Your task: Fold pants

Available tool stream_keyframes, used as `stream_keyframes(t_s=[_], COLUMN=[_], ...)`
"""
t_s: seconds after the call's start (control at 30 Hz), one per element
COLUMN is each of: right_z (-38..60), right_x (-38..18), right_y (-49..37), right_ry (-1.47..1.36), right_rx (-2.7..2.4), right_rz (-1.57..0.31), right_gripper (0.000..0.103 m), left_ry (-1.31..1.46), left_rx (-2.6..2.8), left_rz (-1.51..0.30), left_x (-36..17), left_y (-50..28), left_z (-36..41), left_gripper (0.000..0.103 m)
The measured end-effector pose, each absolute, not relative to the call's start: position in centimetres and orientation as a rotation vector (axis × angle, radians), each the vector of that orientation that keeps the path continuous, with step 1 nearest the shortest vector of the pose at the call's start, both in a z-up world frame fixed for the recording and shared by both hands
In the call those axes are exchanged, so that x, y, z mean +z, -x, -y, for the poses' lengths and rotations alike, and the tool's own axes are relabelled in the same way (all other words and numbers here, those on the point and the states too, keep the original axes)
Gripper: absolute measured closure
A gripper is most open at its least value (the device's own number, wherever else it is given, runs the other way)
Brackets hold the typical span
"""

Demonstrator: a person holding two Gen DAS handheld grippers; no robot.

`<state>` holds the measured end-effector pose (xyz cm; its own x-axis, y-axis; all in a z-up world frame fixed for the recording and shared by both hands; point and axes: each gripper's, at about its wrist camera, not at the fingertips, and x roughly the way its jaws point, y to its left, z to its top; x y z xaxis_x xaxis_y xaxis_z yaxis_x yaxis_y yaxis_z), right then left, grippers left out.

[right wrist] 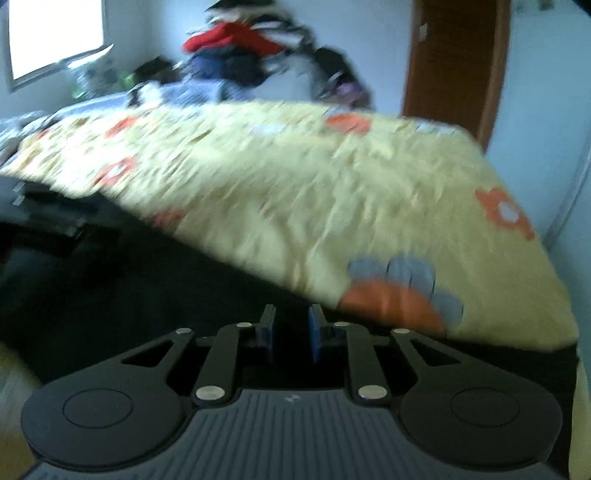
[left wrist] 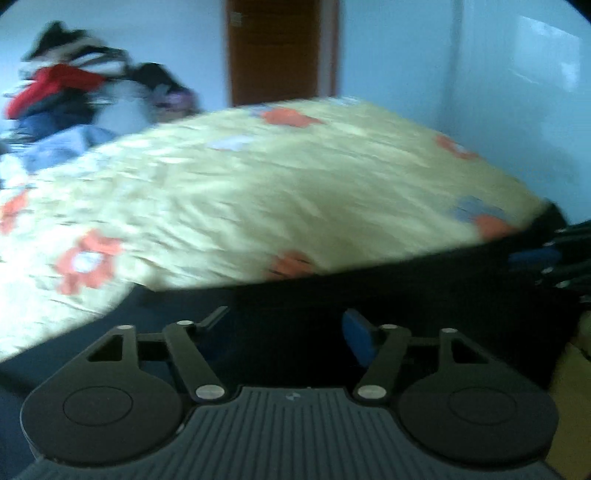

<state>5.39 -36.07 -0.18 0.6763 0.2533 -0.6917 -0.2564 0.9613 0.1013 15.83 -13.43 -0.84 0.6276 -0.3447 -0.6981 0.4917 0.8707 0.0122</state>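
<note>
A bed with a yellow flowered cover fills the room. The dark pants lie along its near edge. The left gripper has its jaws wide open. The right gripper has a small gap, and I cannot tell if it pinches cloth. A loose hold could let the pants slide off.

Each hand-held gripper, left and right, is matte black: ribbed grey base, round side discs, silver pivot screws, blue finger pads.

Pale blue walls, brown door, bright window, floral yellow bedspread
</note>
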Motion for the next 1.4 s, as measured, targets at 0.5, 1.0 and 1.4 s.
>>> stream_keyframes(t_s=[0.5, 1.0, 1.4], right_z=[37.2, 52.9, 53.2], right_x=[1.2, -1.9, 0.2], right_y=[-5.9, 1.9, 4.1], right_ry=[0.024, 0.107, -0.46], right_rx=[0.156, -0.484, 0.016], right_rz=[-0.682, -0.858, -0.651], right_gripper=[0.034, 0.008, 0.008], left_ry=[-0.244, -0.248, -0.343], left_rx=[-0.381, -0.563, -0.564], left_rz=[-0.688, -0.773, -0.67], left_x=[-0.9, -3.0, -2.2], left_y=[-17.5, -15.1, -11.3], left_z=[16.7, 20.5, 21.6], left_gripper=[0.034, 0.02, 0.018])
